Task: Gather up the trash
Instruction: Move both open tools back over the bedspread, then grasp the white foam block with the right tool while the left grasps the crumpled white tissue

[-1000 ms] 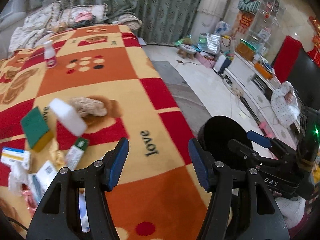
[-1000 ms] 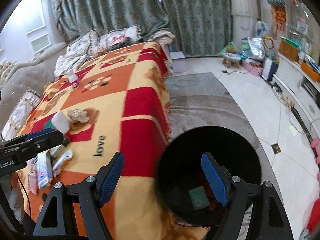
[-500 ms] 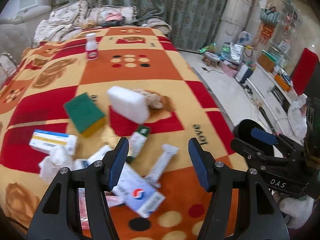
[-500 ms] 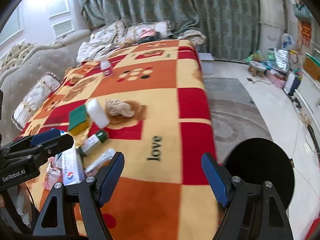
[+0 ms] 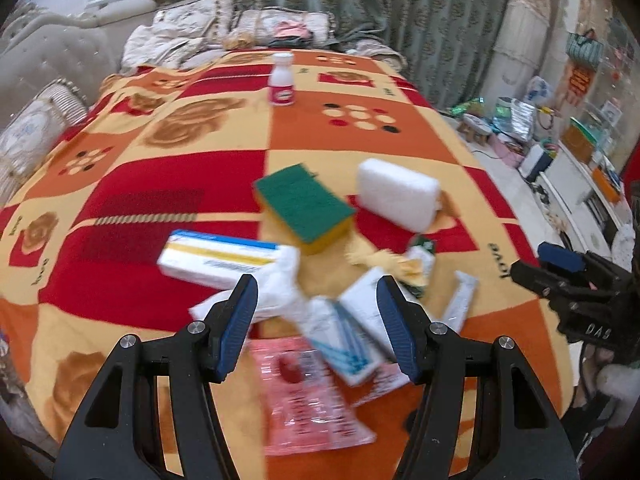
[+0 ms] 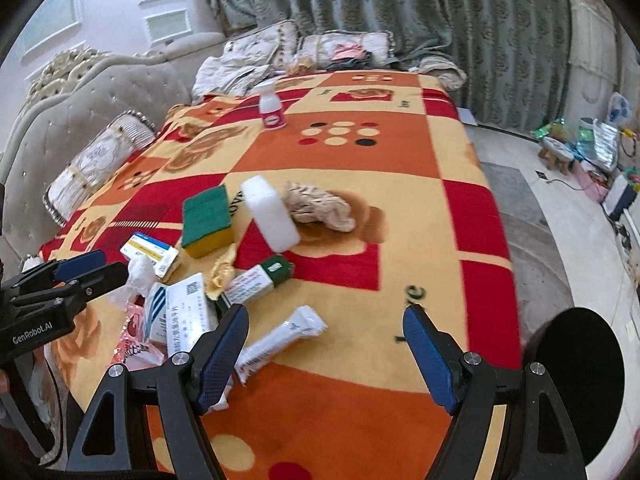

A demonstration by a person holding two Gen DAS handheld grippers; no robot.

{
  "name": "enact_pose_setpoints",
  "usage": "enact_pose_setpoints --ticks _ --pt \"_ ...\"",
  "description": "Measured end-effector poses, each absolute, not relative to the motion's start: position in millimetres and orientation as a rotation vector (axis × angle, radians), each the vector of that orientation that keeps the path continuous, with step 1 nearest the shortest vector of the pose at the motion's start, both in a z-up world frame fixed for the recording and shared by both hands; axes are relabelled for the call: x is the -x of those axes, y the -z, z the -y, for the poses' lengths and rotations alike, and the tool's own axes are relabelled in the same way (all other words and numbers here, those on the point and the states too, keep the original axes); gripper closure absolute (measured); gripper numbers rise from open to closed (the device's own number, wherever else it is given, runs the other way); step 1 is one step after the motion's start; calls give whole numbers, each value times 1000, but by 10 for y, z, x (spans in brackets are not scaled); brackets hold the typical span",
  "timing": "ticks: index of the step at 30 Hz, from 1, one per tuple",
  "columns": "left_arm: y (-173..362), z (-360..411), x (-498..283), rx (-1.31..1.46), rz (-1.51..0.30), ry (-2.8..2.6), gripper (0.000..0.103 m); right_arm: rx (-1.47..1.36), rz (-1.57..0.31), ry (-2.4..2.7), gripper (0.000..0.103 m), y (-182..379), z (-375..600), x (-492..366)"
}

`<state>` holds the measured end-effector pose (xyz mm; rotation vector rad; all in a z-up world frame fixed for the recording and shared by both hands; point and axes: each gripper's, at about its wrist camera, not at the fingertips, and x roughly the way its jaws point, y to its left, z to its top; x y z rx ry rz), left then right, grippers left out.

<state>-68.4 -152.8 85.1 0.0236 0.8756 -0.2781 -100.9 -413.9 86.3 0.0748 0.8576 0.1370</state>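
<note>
Nearest the left wrist camera, the left hand-held gripper is seen with its jaws parted and nothing pressed between them; it is held above a blurred heap of litter at the near edge of a patterned blanket. Beneath the jaws a pink plastic wrapper is spread flat, overlapped by a white and blue carton. A crumpled white tissue is seen just beyond the left finger, touching a white and yellow box. In the right wrist view, the right hand-held gripper is likewise released, its jaws set wide and empty over the blanket. A white sachet lies just beside its left finger, and a black bin is partly seen at the lower right, off the blanket's edge. A green-ended box and a crumpled yellow wrapper are found a little farther on. Beyond these, a green and yellow scouring sponge and a white foam block are set side by side, with a beige rag touching the block's right side. Well apart from the heap, a small white bottle with a pink label stands upright. At the far end, cushions are piled before a green curtain.
</note>
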Motion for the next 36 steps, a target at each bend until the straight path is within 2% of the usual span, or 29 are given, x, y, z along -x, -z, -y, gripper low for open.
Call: enact_pose_setpoints --ticks 12,29,30,31,32,33,34,36 --pt "-620 974 625 3 -931 267 42 -42 -857 -214 26 -817 3854 573" --pt "-281 1130 242 -64 -988 419 42 67 -854 -276 26 -709 3543 -123" --pt "-257 1131 222 -52 -1001 427 43 60 -861 -291 35 -676 3534 -153" --pt "-242 1123 217 -37 -1007 433 45 52 -866 -308 54 -652 3524 -172" --pt "-239 1107 216 -14 -1004 442 56 47 -871 -318 60 -636 3516 -186" --pt "-233 1100 208 -1 -1013 445 75 49 -879 -318 64 -605 3497 -202" --pt "-227 1097 190 -4 -1024 435 83 50 -883 -318 67 -586 3490 -205" --pt "-263 1066 189 18 -1028 432 88 46 -884 -321 68 -574 3488 -176"
